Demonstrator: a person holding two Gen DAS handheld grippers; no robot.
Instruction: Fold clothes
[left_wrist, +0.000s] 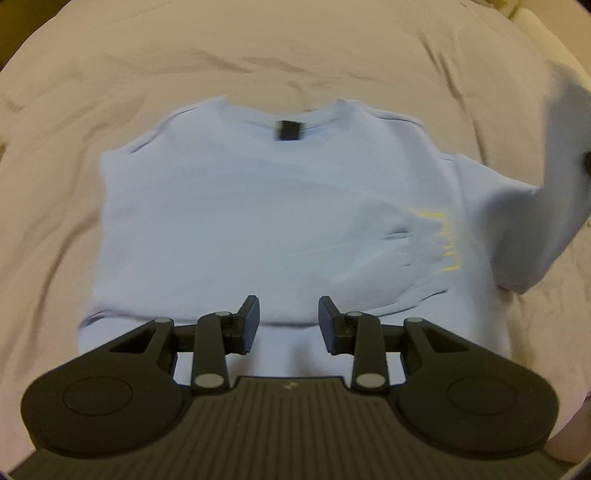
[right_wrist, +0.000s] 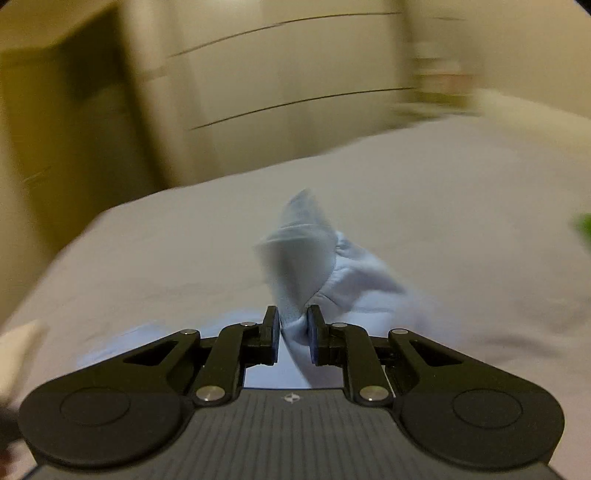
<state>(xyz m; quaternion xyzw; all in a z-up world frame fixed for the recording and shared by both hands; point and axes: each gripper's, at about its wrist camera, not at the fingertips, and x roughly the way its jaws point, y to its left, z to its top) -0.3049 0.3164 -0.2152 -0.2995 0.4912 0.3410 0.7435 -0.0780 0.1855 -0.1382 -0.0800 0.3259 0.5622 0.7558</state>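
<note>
**Soft sweatshirt, one sleeve in my right fingers**

Nearest to me, my right gripper (right_wrist: 293, 334) is clamped on a bunch of pale blue cloth; the fabric is pinched between the two pads and stands up beyond them in a loose, twisted peak. That is the sleeve (right_wrist: 306, 254) of the sweatshirt (left_wrist: 266, 221), lifted clear of the bed (left_wrist: 110, 66). My left gripper (left_wrist: 288, 321) hovers just above the hem end of the garment with its fingers (left_wrist: 249, 325) parted and nothing between them.

Beyond the left fingers the sweatshirt lies mostly flat on the cream sheet, body spread, collar and its dark neck label (left_wrist: 288, 130) at the far end, a faint yellow print (left_wrist: 447, 240) toward the right side. The right sleeve rises off the bed at the picture's right edge, where my other hand has it.

I judge the cloth light, limp and thick enough to bunch: it will sag and drag behind whatever point I hold, and it will not keep a crease unless laid down and pressed. It is not slippery or fragile. A single pinch leaves the rest swinging, so the best holds are at seams and edges: cuff, shoulder seam, hem corners. For my empty left fingers, the near hem corner looks the sensible place.
</note>
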